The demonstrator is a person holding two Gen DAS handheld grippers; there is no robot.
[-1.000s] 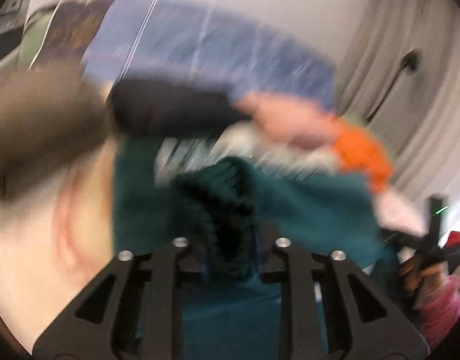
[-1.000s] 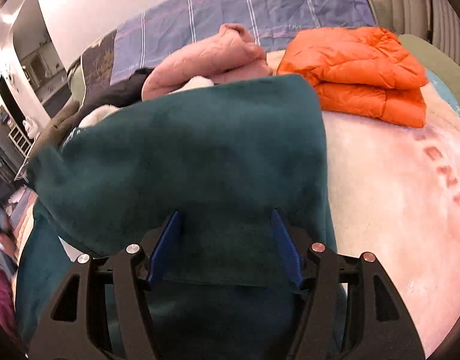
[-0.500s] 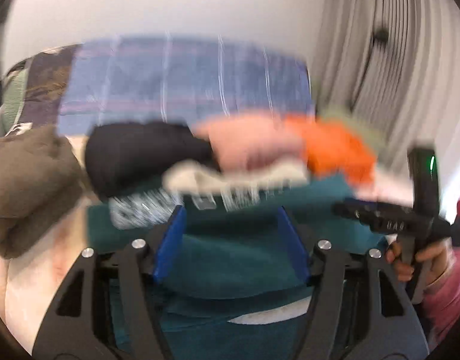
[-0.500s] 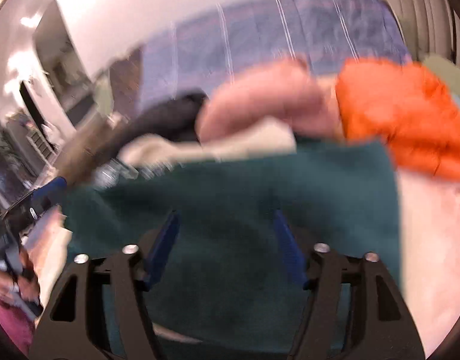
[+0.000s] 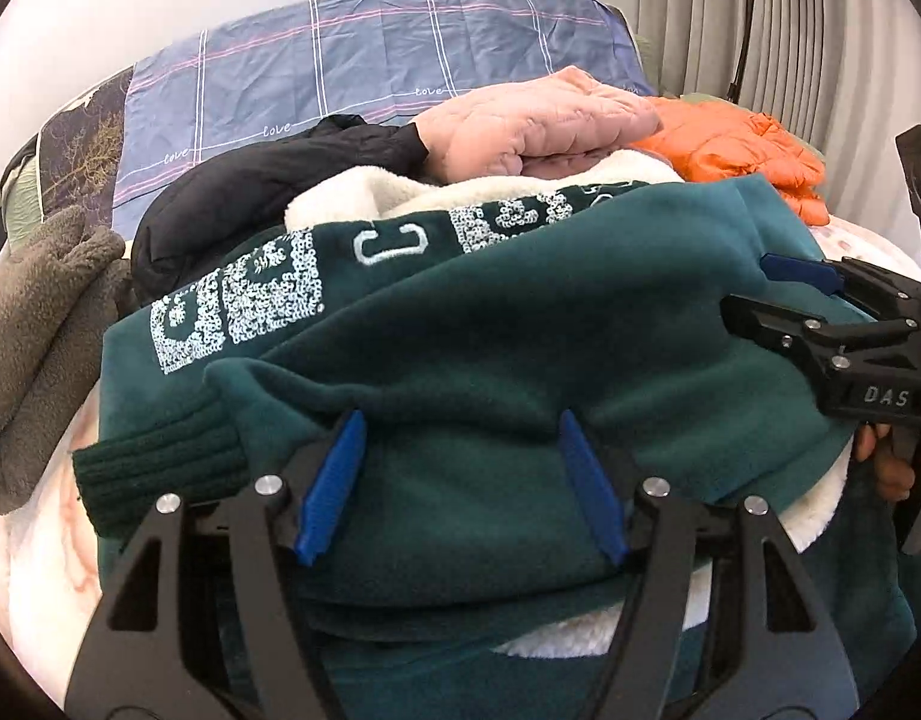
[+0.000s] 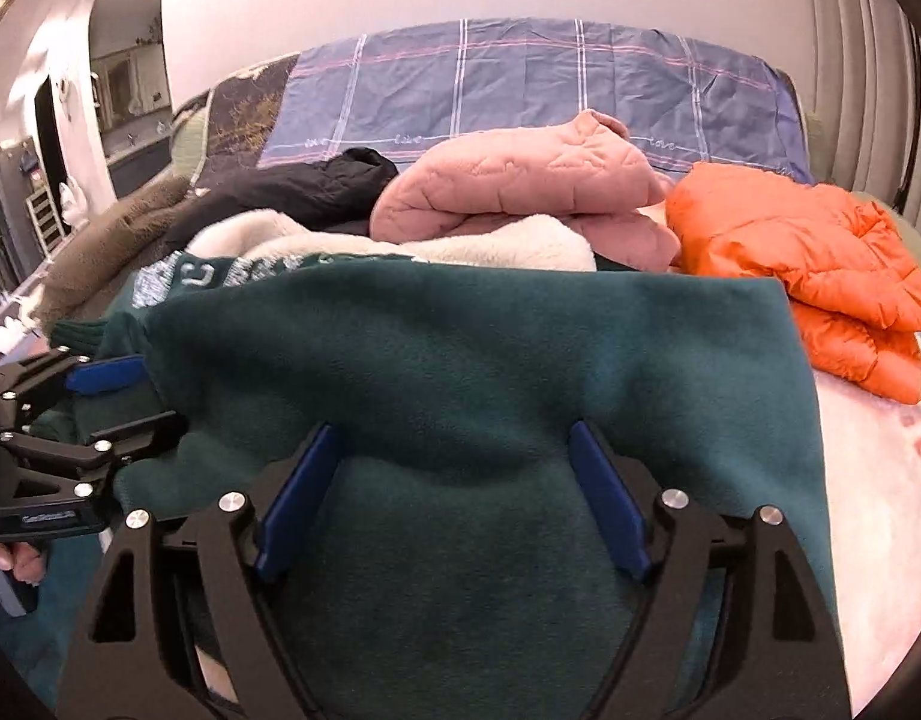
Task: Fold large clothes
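A dark green fleece sweater (image 5: pixel 520 330) lies folded over on the bed, with sequin lettering (image 5: pixel 238 306) on its far layer and a ribbed cuff (image 5: pixel 160 468) at the left. My left gripper (image 5: pixel 459 420) hovers at its near fold. Its jaws are opening, and the blue pads stand apart from the cloth. My right gripper (image 6: pixel 454 431) is over the sweater's (image 6: pixel 460 348) right half, its jaws also opening with nothing pinched. Each gripper shows in the other's view: the right gripper (image 5: pixel 760 291) at the sweater's right edge, the left gripper (image 6: pixel 100 408) at its left edge.
Behind the sweater lie a pink quilted jacket (image 5: pixel 538 114), an orange puffer jacket (image 5: pixel 736 144), a black jacket (image 5: pixel 250 180) and white fleece (image 5: pixel 400 192). A grey-brown fleece (image 5: pixel 34 312) sits at the left. A blue plaid pillow (image 5: pixel 370 54) backs the bed, with curtains (image 5: pixel 700 18) at the right.
My left gripper let go of the dark green cloth it pinched, and its jaws spread. The right jaws widened too. The sweater's top layer now rests folded over on the bed.
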